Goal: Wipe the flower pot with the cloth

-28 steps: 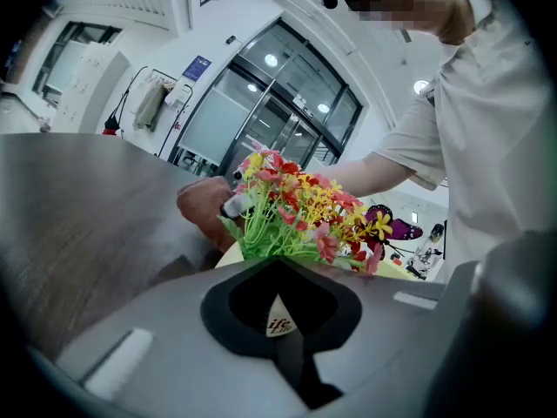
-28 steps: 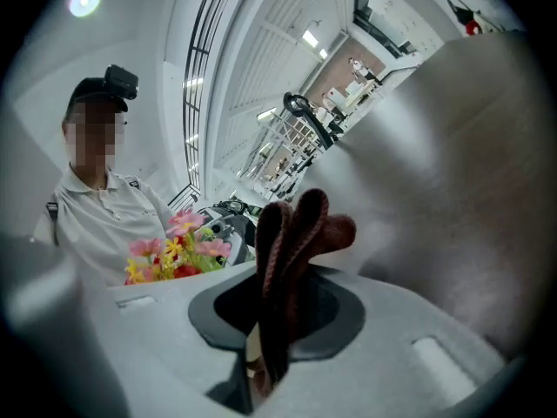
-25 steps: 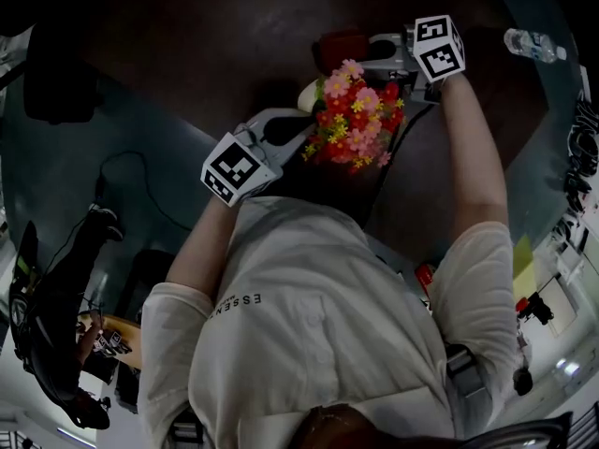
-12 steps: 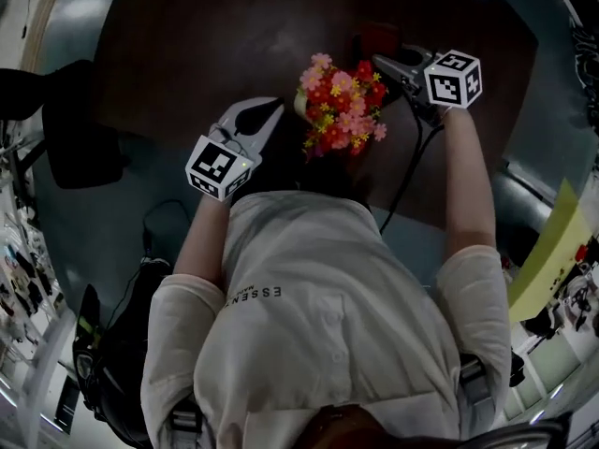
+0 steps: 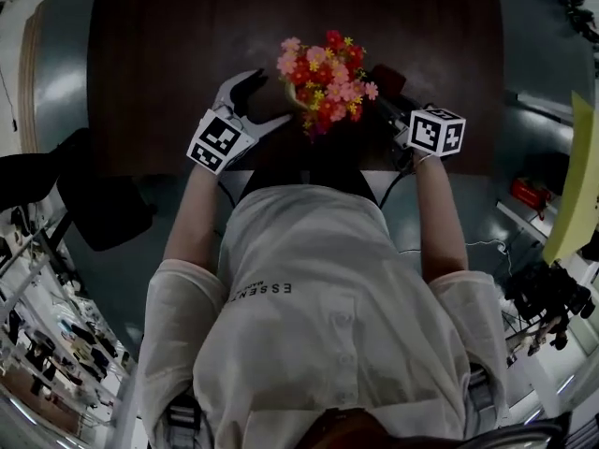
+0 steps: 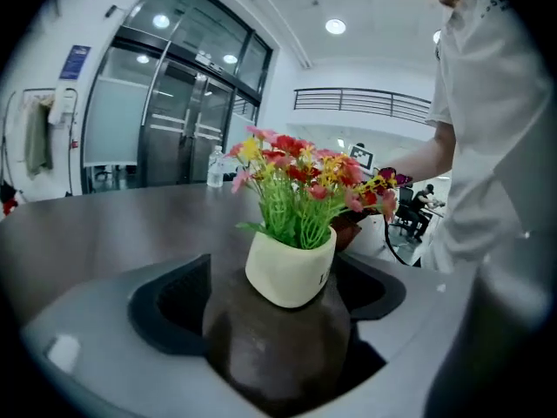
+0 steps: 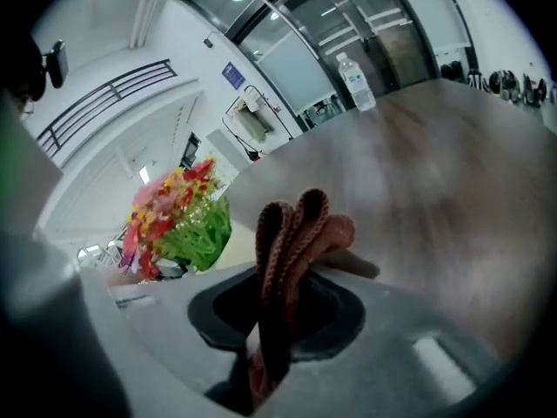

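Cream flower pot (image 6: 290,273), packed with red, pink and yellow flowers, stands on the dark surface (image 6: 104,225) between the spread jaws of my left claw (image 6: 280,307) in the left gripper view. The jaws have just been opening, and their pads sit either side of the pot without pressing it.

In the right gripper view, my right claw (image 7: 278,312) pinches a folded rust-red cloth (image 7: 296,233). The pot is off to the left of the cloth and apart from it.

From the head view, both claws flank the pot: the left just beside it, the right close on the other side with the cloth.

I judge there is no wiping contact at this moment. The cloth is ready and the pot unheld; how much is already wiped I cannot tell.
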Demonstrator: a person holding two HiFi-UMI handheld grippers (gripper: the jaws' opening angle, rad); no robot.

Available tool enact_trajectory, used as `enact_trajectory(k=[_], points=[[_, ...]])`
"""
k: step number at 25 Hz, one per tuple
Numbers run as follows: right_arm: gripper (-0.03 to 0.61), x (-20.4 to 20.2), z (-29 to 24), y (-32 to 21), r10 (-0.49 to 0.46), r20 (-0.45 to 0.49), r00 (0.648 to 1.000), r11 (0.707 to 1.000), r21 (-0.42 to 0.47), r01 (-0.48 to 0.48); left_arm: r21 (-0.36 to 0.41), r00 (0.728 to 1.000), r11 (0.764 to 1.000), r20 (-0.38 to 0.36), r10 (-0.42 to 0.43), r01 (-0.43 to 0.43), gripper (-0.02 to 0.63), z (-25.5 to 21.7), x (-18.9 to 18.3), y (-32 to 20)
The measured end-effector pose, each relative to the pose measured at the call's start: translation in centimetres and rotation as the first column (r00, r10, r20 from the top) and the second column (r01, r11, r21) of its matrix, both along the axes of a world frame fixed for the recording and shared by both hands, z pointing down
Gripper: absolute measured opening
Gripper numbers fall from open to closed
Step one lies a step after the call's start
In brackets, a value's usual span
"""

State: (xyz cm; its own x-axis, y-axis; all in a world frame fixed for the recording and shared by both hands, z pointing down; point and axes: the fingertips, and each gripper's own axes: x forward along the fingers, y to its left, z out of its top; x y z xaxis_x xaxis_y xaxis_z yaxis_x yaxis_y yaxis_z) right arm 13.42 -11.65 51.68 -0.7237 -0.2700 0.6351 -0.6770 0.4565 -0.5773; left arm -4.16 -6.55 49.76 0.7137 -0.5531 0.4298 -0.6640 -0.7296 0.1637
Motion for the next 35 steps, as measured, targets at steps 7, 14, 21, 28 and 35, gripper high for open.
enact_trajectory(k=[7,14,21,28,35], points=[[0.049,-2.5,0.3,5.4,-0.056,0.065,0.996,0.998,0.015,0.055,0.039,0.972,0.972,0.0,0.233,-0.233,0.548,0.9,4.0,-0.3],[0.049,-3.7,0.5,4.5,-0.055,0.061,0.997,0.996,0.067,0.051,0.079,0.957,0.954,0.024,0.288,-0.289,0.547,2.4,6.1,-1.2],[0.049,-4.1,0.7,4.2,-0.062,0.073,0.995,0.995,0.081,0.056,0.067,0.957,0.955,0.025,0.288,-0.289,0.502,2.9,6.2,-1.4],[0.049,-5.1,0.7,4.8,-0.109,0.113,0.988,0.992,0.075,0.101,0.051,0.969,0.968,0.039,0.243,-0.245,0.539,3.0,6.9,-1.8],[0.049,-4.6,1.1,4.1,-0.097,0.113,0.989,0.994,0.062,0.091,0.031,0.978,0.978,0.043,0.204,-0.206,0.538,3.0,7.0,-1.7]])
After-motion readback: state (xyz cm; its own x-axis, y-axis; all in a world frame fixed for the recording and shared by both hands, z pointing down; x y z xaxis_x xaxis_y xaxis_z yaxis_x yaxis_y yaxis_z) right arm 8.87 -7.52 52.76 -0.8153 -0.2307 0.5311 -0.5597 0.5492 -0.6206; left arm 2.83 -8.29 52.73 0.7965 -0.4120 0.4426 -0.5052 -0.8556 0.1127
